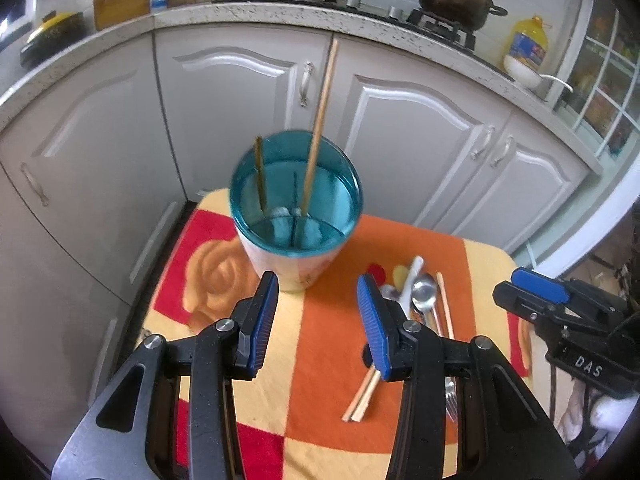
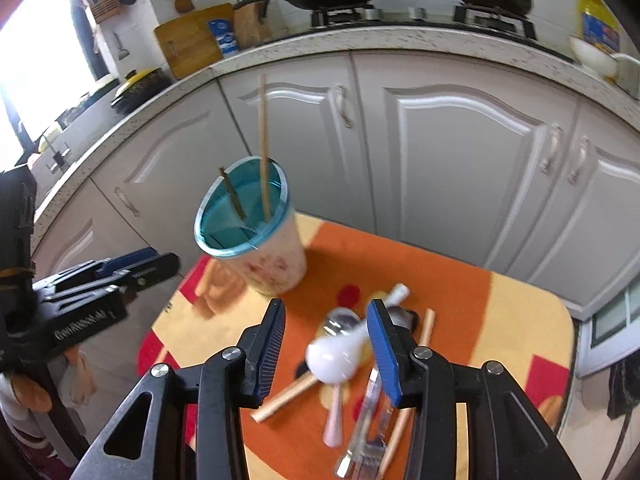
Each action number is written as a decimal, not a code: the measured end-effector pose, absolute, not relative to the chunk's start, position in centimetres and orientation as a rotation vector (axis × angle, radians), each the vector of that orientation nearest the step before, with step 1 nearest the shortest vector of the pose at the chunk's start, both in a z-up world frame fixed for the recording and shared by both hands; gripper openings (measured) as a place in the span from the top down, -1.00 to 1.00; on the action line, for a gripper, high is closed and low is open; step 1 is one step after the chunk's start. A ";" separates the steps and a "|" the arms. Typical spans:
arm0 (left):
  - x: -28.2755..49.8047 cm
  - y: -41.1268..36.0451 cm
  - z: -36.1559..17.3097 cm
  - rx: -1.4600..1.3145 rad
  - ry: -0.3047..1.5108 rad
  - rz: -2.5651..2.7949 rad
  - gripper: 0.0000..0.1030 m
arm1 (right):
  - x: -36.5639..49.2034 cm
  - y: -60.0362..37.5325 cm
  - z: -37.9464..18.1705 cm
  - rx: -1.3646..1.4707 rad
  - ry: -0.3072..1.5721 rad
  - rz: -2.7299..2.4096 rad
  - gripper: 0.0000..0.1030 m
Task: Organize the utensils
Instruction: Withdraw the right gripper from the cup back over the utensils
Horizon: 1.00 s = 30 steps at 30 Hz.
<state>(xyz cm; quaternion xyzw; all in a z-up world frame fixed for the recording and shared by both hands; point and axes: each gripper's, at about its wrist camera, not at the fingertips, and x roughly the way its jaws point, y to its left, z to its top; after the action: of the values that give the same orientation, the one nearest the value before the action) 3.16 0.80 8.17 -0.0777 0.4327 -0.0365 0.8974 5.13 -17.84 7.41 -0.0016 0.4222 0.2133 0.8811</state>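
While grey kitchen cabinets (image 1: 240, 92) fill the background, a small table under an orange, red and yellow cloth (image 1: 328, 332) carries the work. On its far left part stands a blue-rimmed cup (image 1: 296, 208) holding two chopsticks (image 1: 320, 120) upright. Right of it, well apart, lies a heap of utensils: a white ceramic spoon (image 2: 340, 356), metal spoons (image 1: 425, 294), a fork (image 2: 364, 444) and loose chopsticks (image 2: 286, 396). Left gripper (image 1: 318, 320) hovers near the cup, jaws wide apart, empty. Right gripper (image 2: 326, 348) hangs over the heap, jaws likewise spread, gripping nothing.
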 end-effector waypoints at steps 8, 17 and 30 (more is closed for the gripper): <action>2.6 -1.3 5.2 -0.151 0.973 -0.178 0.22 | 4.5 -21.0 3.5 0.028 0.970 0.397 0.20; 3.8 -3.7 0.7 -0.154 1.069 -0.244 0.22 | 5.3 -22.5 -1.0 0.072 1.074 0.387 0.20; 7.7 -5.8 -5.2 -0.239 1.187 -0.302 0.22 | 6.4 -23.4 -2.4 0.100 1.111 0.386 0.20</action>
<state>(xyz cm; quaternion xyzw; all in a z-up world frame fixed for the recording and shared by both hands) 7.71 -5.80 -5.23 -0.1118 0.5558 -0.1416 0.8115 6.43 -23.36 -2.40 0.0473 0.5237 0.1820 0.8309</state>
